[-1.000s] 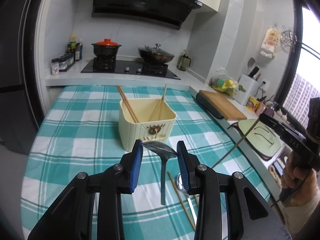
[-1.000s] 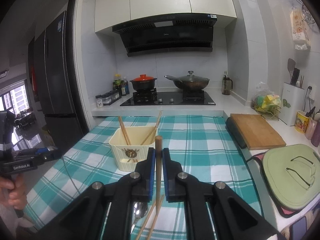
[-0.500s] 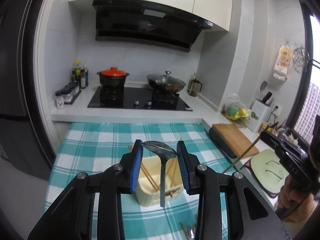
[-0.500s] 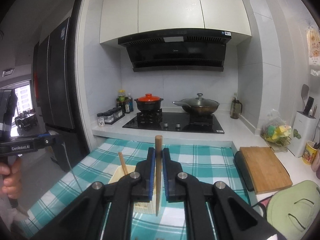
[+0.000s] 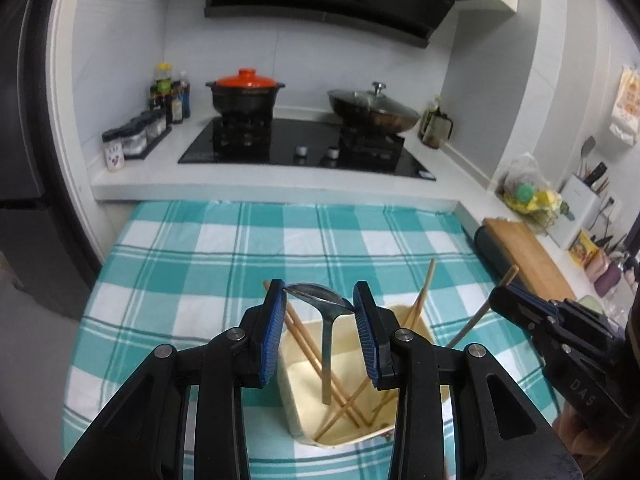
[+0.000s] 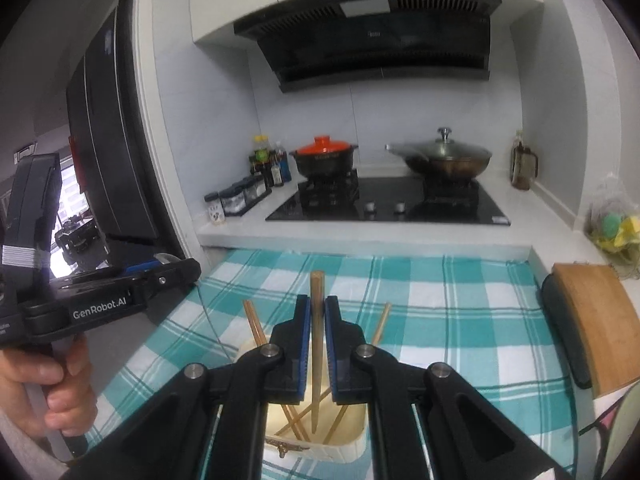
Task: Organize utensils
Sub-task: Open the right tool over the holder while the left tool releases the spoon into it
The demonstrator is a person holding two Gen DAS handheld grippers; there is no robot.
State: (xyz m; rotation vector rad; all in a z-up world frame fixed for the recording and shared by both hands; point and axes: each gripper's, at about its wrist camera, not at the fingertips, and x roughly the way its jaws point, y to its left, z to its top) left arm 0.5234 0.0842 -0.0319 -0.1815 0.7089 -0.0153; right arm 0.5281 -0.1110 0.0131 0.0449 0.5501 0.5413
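The left gripper clamps a spoon by its bowl (handle hanging) over the bin. The right gripper, nearly shut, pinches a chopstick upright for dropping in.

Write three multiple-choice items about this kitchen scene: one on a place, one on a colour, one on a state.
1. Where does the cream plastic utensil box stand?
A. on the checked cloth
B. on the stove
C. on the cutting board

2. What colour is the lid of the black clay pot?
A. green
B. orange-red
C. white

3. What is the right gripper doing?
A. open, empty
B. shut on a wooden chopstick
C. holding a spoon

Answers: 1 A, the teal-and-white checked cloth surrounds it; 2 B, lid plainly orange-red; 3 B, chopstick pinched between the pads.
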